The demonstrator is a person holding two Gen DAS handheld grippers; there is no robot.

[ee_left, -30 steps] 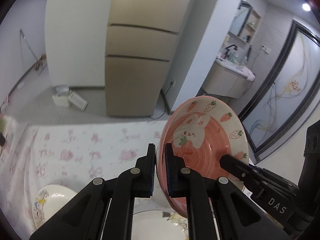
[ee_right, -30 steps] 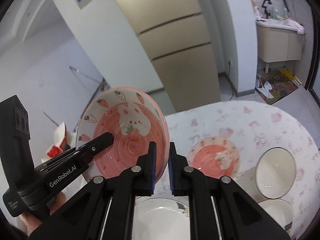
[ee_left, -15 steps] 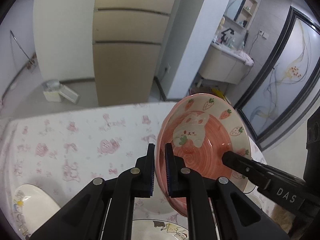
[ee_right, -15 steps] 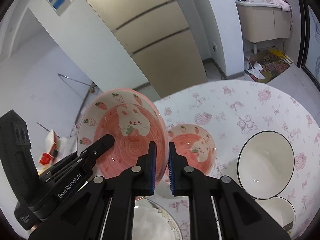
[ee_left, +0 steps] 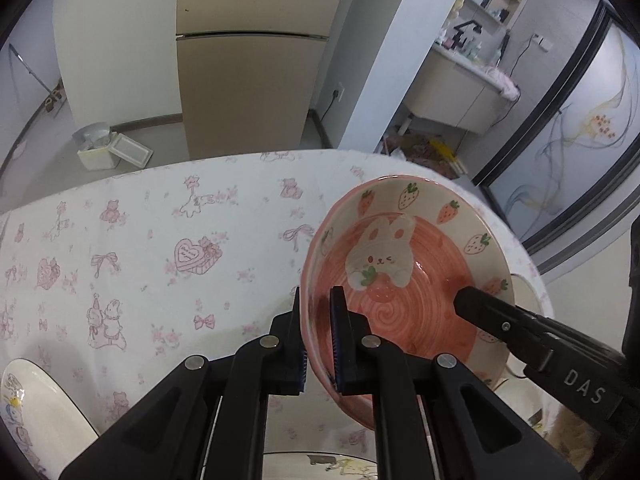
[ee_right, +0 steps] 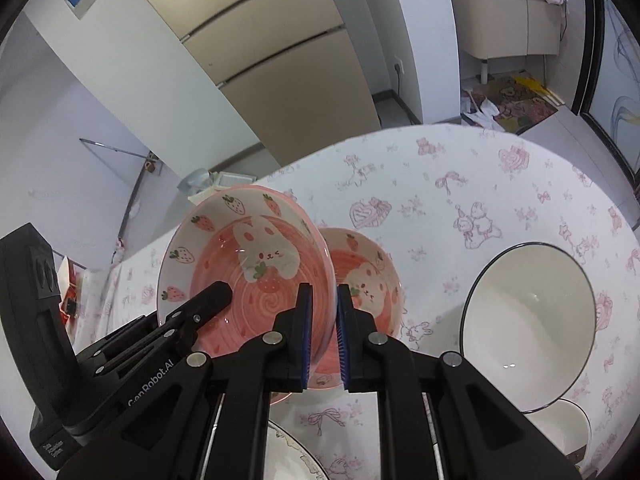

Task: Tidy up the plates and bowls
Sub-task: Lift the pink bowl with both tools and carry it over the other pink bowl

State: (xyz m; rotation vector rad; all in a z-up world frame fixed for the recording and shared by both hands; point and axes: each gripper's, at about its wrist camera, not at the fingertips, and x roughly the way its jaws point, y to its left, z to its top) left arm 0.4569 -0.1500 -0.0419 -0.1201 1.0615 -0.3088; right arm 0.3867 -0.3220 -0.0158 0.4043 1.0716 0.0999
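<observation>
Pink bunny bowl (ee_left: pixel 404 280) held in the air over table (ee_left: pixel 160 240), tilted, inside facing both cameras, strawberries round the rim. Gripped from two sides at once.

Left gripper (ee_left: pixel 318 336): jaws clamped on the bowl's left rim, one blue pad outside the wall, one inside. Seen from the right wrist as a black finger lying across the bowl's lower left inside.

Right gripper (ee_right: pixel 323 336): jaws clamped on the opposite rim, wall pinched between the blue pads. Seen from the left wrist as a black finger marked "DAS" reaching in over the bowl's right edge.

Second pink bunny bowl (ee_right: pixel 368 280) sitting on the tablecloth, just behind and right of the held one in the right wrist view, partly hidden by it. Contact between the two: cannot tell.

Large white bowl (ee_right: pixel 532 328) with dark rim further right on the table, apart from the pink ones. Smaller white bowl (ee_right: pixel 568 424) just below it at frame edge, overlapped by the big one's rim.

White plate (ee_right: pixel 288 456) with a printed pattern directly below the grippers, mostly hidden by the gripper bodies. Another patterned plate (ee_left: pixel 36 412) at far lower left in the left wrist view.

Table covered with white cloth, pink bows, hearts and bears. Beige fridge (ee_left: pixel 256 60) on the floor behind the table; vanity (ee_right: pixel 508 16) off to the right.
</observation>
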